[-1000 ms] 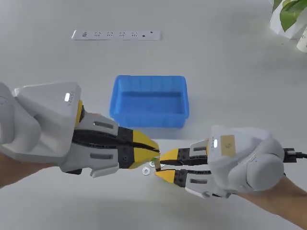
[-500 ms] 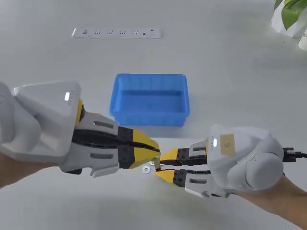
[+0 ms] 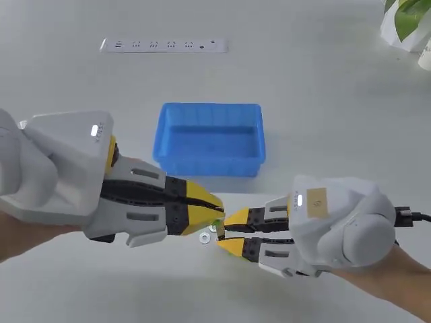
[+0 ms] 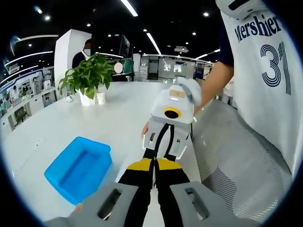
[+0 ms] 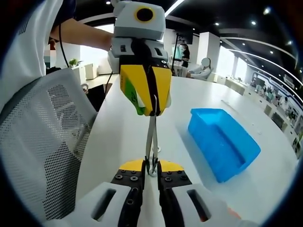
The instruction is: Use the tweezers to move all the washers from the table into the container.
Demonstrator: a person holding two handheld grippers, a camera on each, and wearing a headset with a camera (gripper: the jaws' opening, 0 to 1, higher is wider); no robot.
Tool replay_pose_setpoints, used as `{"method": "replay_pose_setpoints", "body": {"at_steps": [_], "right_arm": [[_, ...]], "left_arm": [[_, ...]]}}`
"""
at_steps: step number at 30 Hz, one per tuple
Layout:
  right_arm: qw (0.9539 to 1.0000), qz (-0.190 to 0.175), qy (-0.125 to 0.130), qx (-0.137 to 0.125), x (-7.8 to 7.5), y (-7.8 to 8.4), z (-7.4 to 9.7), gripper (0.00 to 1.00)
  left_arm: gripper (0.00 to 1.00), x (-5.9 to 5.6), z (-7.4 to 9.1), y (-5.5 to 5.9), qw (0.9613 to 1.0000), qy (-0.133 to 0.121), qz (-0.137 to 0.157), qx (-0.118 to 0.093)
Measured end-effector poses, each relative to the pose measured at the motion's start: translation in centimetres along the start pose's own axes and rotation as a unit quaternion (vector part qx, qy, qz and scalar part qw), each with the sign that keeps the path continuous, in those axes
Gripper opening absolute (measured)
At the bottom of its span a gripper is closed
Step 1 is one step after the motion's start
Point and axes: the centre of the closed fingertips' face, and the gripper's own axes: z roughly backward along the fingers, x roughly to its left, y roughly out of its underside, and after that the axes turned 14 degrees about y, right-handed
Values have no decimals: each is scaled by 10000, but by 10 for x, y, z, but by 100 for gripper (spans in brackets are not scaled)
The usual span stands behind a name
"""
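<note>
My left gripper (image 3: pixel 217 210) and right gripper (image 3: pixel 224 232) meet tip to tip just in front of the blue container (image 3: pixel 210 138). In the right gripper view, thin metal tweezers (image 5: pixel 151 135) run from my right gripper (image 5: pixel 151 166), whose jaws are shut on one end, up into the closed yellow jaws of the left gripper (image 5: pixel 150 109). In the left gripper view the left gripper (image 4: pixel 154 163) has its jaws together. Small washers (image 3: pixel 205 237) lie on the white table under the tips, and one washer (image 5: pixel 157 149) sits beside the tweezers. The container (image 5: pixel 222 142) looks empty.
A white power strip (image 3: pixel 163 46) lies at the far side of the table. A potted plant (image 3: pixel 404 23) stands at the back right corner. A mesh chair (image 5: pixel 52 137) and the person's torso (image 4: pixel 265 80) are close to the table's near edge.
</note>
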Motion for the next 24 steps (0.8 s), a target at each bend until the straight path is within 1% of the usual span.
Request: {"method": "replay_pose_setpoints", "body": {"at_steps": [16, 20, 24], "right_arm": [[9999, -85, -28, 55, 1, -1, 2, 10], [10000, -57, -4, 23, 0, -6, 5, 9], [10000, -2, 7, -37, -3, -14, 8, 9]], "left_arm": [[5, -1, 2, 0, 9999, 33, 100, 20], [5, -2, 4, -5, 10000, 19, 61, 18], [5, -3, 9, -13, 10000, 8, 35, 22]]}}
